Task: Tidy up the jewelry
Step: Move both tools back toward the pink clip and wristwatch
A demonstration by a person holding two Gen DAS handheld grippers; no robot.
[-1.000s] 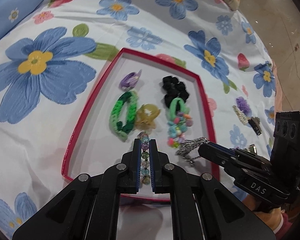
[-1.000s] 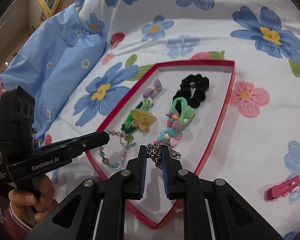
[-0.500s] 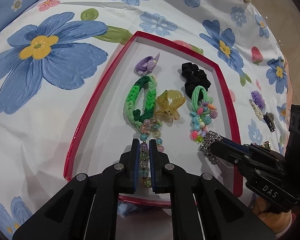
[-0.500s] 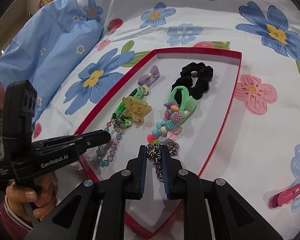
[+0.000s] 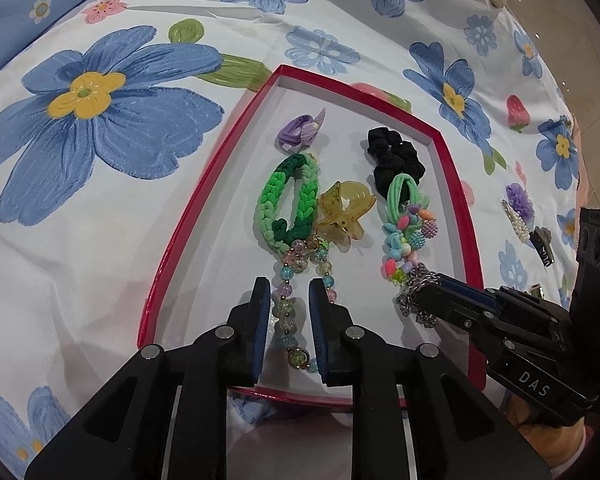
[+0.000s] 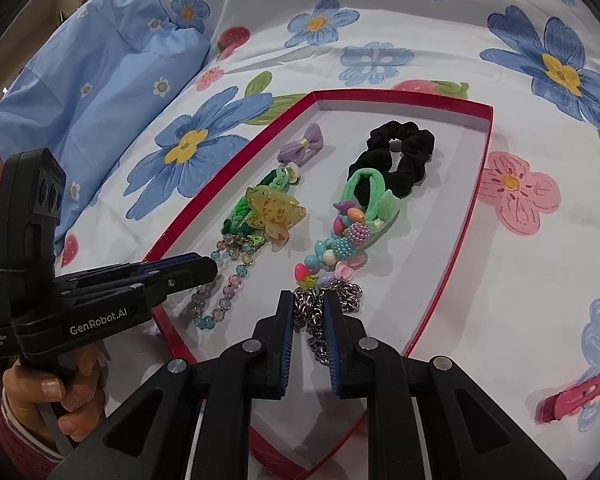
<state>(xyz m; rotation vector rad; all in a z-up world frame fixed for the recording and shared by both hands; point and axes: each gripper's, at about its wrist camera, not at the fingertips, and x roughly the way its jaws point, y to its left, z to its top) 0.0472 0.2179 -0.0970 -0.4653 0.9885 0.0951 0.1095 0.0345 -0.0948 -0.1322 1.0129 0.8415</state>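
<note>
Item: red tray [image 5: 168,256] on a flowered sheet [image 5: 100,128], centre of both views. It holds a purple bow [image 6: 302,145], black scrunchie [image 6: 400,156], green braid [image 5: 288,204], amber clip [image 5: 346,214], green tie with charms [image 6: 352,220], bead bracelet [image 5: 286,304] and steel chain [image 6: 320,312].

Loose stock outside the tray: pink clip [image 6: 572,398], lower right of the right wrist view; pearl clip [image 5: 518,222] and a dark clip [image 5: 542,242], right edge of the left wrist view.

Risks, judged:
- The bracelet lies partly over the braid and under the amber clip's edge. A lift of the left gripper [image 5: 288,292] could catch a bead and drag all three out of line.
- The chain touches the charm cluster. If the right gripper [image 6: 306,304] pulls away with links snagged in its pads, the charms would shift.
- Both items sit near the tray's lower rim and could spill over it.

Fingers:
- Left: jaws have just been opening and are now slightly parted. The bracelet lies between them on the tray floor, not pinched.
- Right: jaws narrowly parted, pinching the bunched chain, which rests on the tray.
</note>
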